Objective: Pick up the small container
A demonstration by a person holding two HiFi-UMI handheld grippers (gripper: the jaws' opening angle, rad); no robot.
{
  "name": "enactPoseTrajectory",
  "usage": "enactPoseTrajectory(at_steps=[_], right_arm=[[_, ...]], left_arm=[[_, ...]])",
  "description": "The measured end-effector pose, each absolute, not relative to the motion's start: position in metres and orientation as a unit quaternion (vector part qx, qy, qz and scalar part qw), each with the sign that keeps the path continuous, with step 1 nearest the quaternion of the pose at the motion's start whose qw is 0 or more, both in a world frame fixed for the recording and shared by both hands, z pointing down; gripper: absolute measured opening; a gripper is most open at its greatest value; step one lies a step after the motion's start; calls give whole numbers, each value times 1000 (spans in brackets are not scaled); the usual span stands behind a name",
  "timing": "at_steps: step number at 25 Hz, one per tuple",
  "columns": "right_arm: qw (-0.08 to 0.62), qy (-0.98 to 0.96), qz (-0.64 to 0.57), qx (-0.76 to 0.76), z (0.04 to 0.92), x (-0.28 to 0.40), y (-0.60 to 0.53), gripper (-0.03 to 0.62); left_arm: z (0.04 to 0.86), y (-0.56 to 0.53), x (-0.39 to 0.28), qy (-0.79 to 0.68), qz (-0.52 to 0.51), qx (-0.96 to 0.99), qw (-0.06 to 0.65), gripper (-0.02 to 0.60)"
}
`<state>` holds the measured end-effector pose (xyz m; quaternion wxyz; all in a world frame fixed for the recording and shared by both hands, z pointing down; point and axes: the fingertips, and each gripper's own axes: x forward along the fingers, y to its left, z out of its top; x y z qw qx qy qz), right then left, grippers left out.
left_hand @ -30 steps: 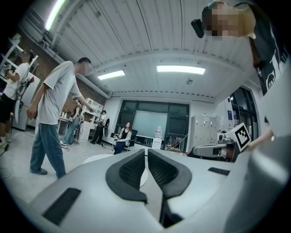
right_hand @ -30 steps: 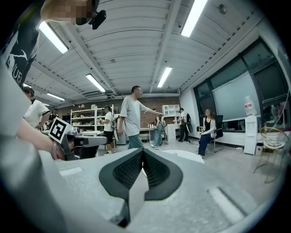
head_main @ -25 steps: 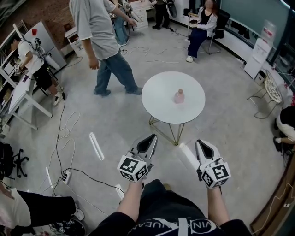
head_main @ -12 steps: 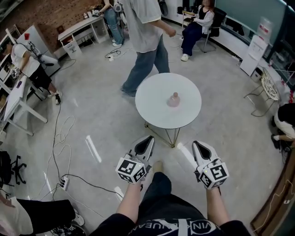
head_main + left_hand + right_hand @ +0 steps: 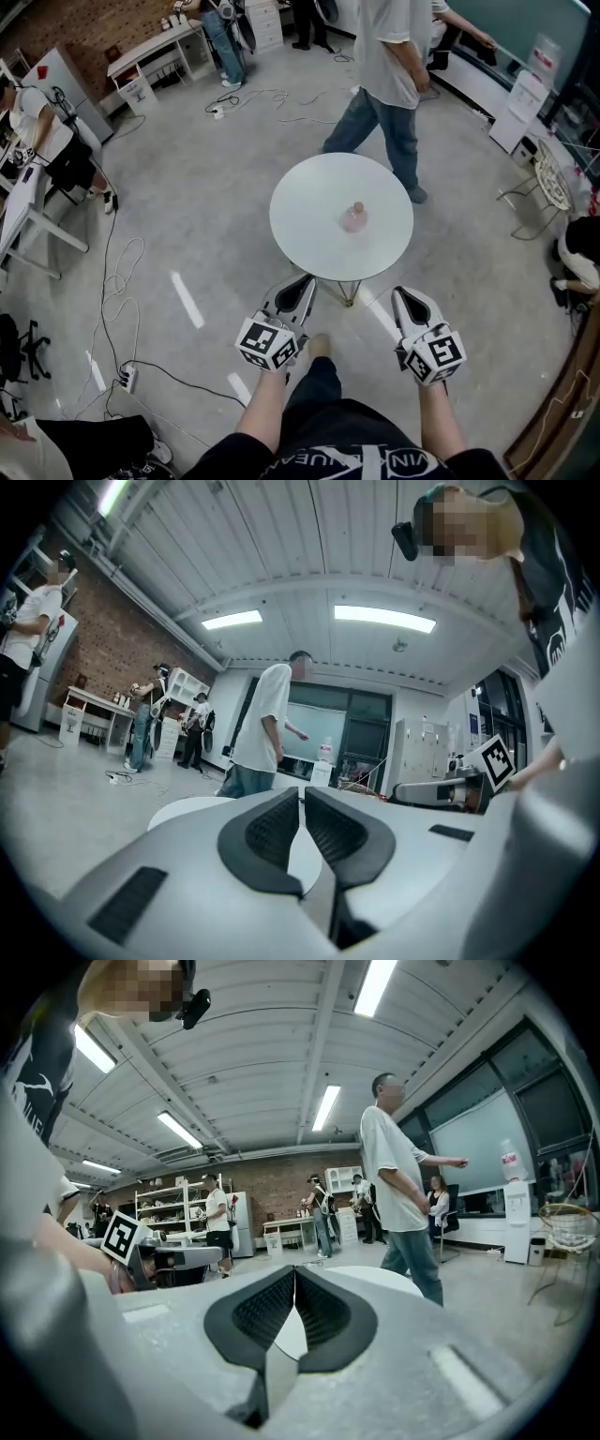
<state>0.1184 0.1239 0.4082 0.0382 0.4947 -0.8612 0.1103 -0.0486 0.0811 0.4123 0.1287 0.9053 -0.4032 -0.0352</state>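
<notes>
The container (image 5: pixel 353 217) stands near the middle of the round table (image 5: pixel 300 202), well apart from both grippers. The left gripper (image 5: pixel 302 282) and right gripper (image 5: pixel 406 296) are closed tight and hold nothing. I think one should open wide first, reach over the table, then close softly around the container.

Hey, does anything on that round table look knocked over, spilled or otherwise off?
Nothing stands out. The small container stands upright near the middle of the round table, with no spill showing on the white top around it.
</notes>
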Motion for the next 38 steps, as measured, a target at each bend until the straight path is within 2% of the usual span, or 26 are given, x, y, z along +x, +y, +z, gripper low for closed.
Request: enactPoseTrajectory(at_steps=[20,38], right_arm=[[67,-852,137,501,455,108,-10,6],[89,-855,154,488,499,107,-50,6]], left_arm=[[455,-53,-31,-366,-14,917,155,25],[496,-88,-5,-340,2,924,176,25]])
